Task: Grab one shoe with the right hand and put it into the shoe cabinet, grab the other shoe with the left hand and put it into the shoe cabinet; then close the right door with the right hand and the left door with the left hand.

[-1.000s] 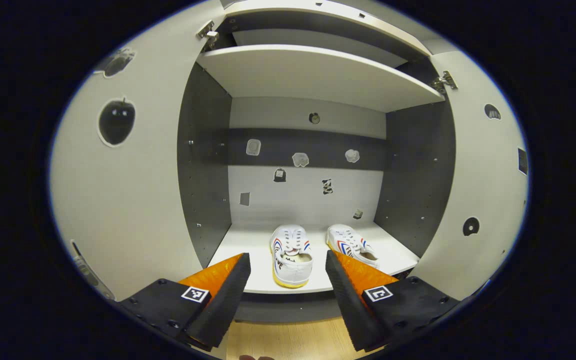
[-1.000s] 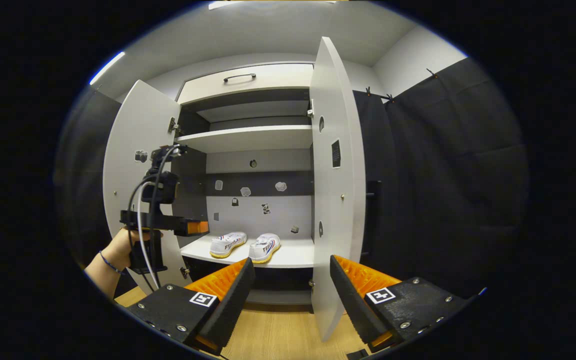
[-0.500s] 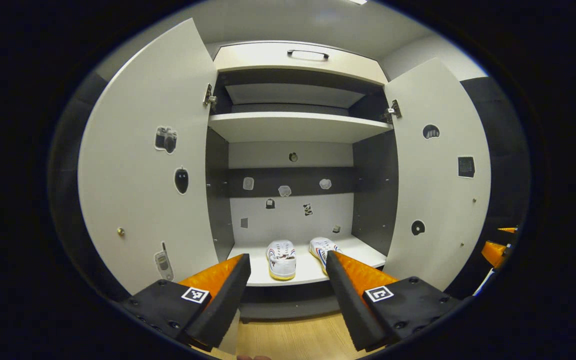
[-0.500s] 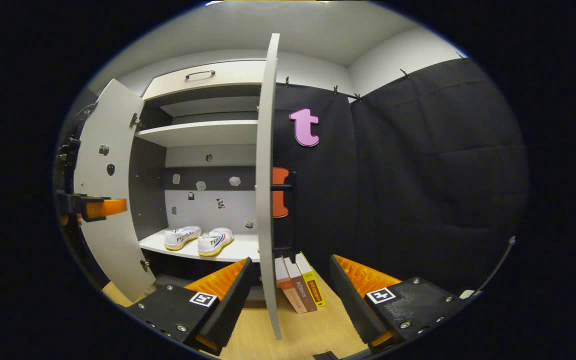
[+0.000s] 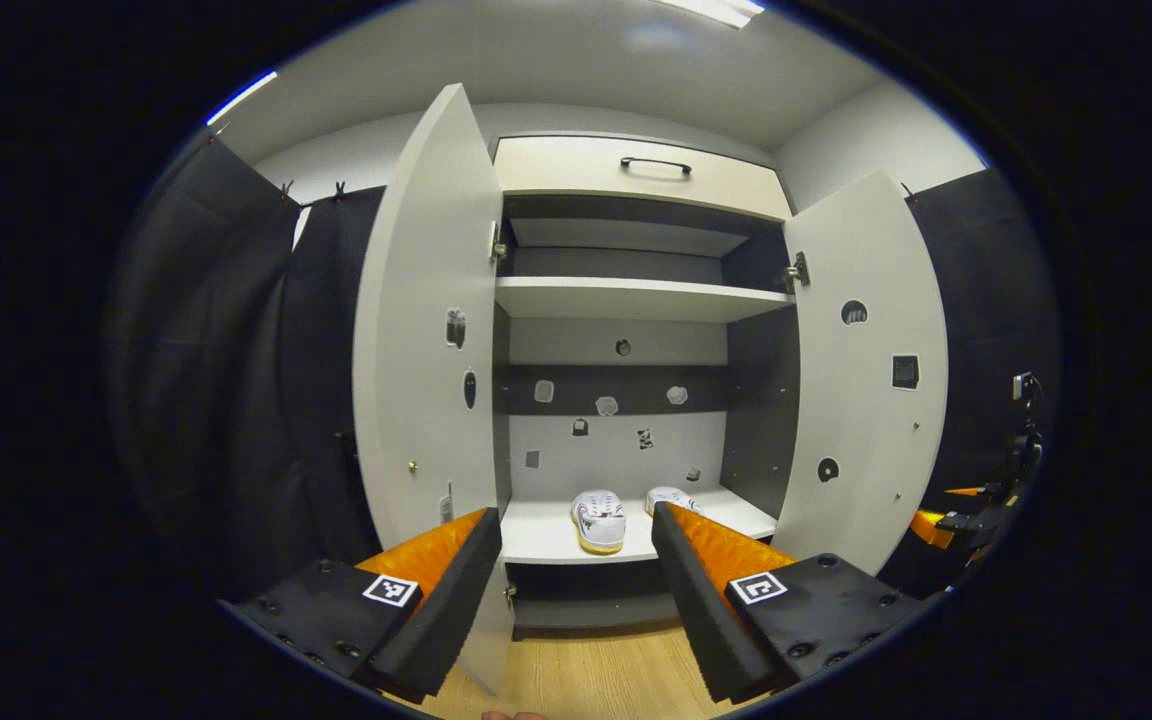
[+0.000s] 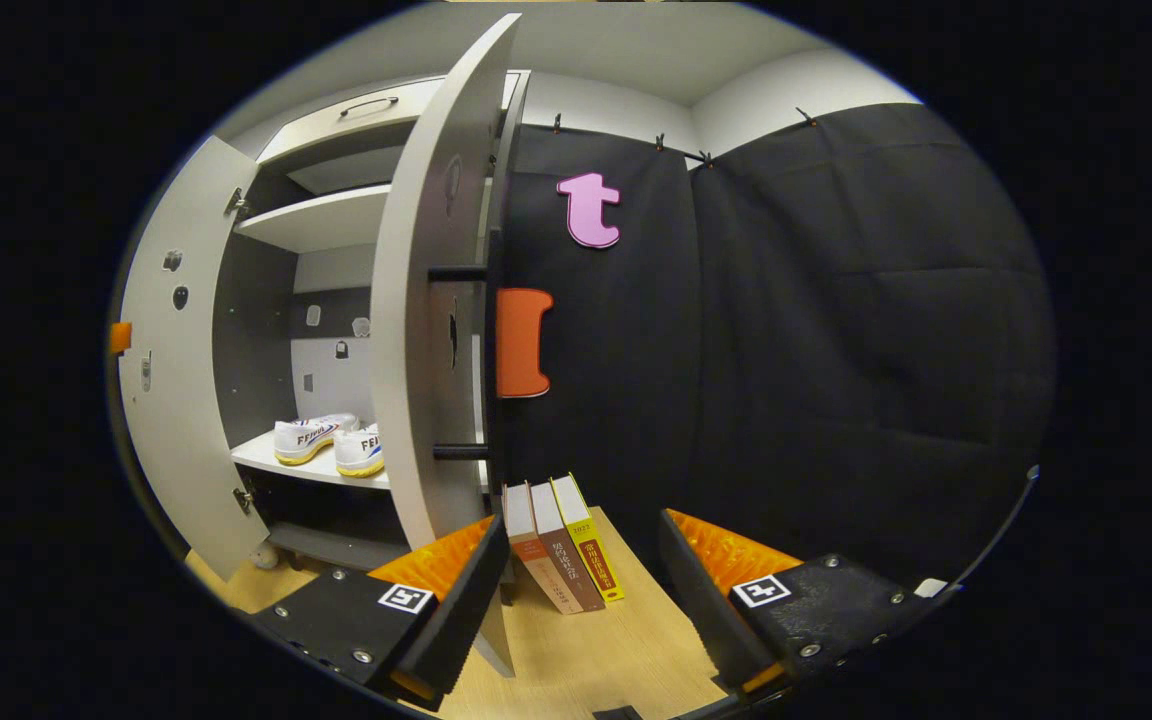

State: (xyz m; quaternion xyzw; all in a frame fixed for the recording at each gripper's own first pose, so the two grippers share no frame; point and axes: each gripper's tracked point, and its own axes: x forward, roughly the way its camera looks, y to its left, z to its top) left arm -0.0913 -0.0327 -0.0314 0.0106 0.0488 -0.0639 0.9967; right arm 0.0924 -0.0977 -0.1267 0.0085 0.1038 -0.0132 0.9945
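Observation:
Two white shoes with yellow soles, one (image 5: 598, 518) beside the other (image 5: 673, 497), sit on the lower shelf (image 5: 546, 535) of the shoe cabinet. Both doors stand open: the left door (image 5: 426, 330) and the right door (image 5: 861, 380). My left gripper (image 5: 576, 600) is open and holds nothing, well back from the cabinet front. My right gripper (image 6: 576, 600) is open too, out past the right door (image 6: 426, 330), close to its black bar handle (image 6: 491, 360). The shoes (image 6: 326, 440) show through the gap in the right gripper view.
Three books (image 6: 561, 540) lean on the wooden floor (image 6: 626, 650) against the black cloth wall, just right of the right door. An upper shelf (image 5: 636, 297) and a drawer (image 5: 636, 175) with a handle top the cabinet. The right gripper (image 5: 946, 505) shows at the far right edge.
My left gripper has drawn back from the shelf, leaving both shoes there. My right gripper has swung right, around to the outer side of the right door. Both doors stay open.

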